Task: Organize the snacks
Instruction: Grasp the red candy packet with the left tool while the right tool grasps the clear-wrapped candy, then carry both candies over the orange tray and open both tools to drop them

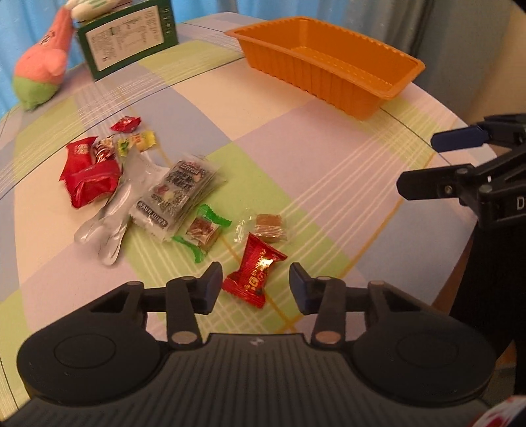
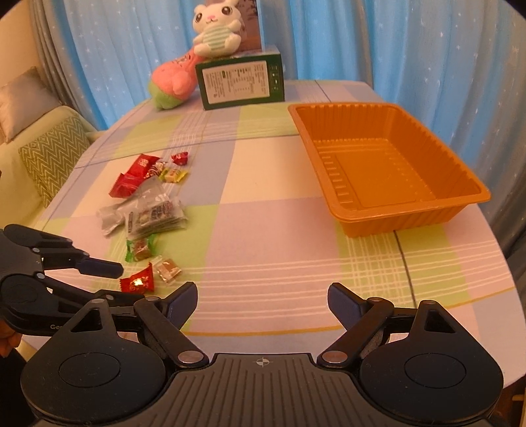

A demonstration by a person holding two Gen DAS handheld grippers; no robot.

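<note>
Several wrapped snacks lie on the checked tablecloth. A red candy point(image 1: 254, 274) point(image 2: 138, 283) lies between the fingers of my open left gripper point(image 1: 255, 285), just ahead of its pads. Beyond it lie a clear-wrapped brown candy point(image 1: 269, 227), a green-wrapped candy point(image 1: 202, 231), silver packets point(image 1: 177, 195) and red packets point(image 1: 90, 172). An empty orange tray point(image 1: 328, 62) point(image 2: 388, 167) stands at the far right. My right gripper point(image 2: 261, 303) is open and empty over bare cloth; it shows at the right edge of the left wrist view point(image 1: 424, 164).
A green box point(image 2: 241, 82) with a white rabbit toy point(image 2: 215, 28) on it and a pink plush point(image 2: 172, 82) stand at the table's back. Blue curtains hang behind. A sofa with cushions point(image 2: 49, 157) is at the left. The table edge runs close under both grippers.
</note>
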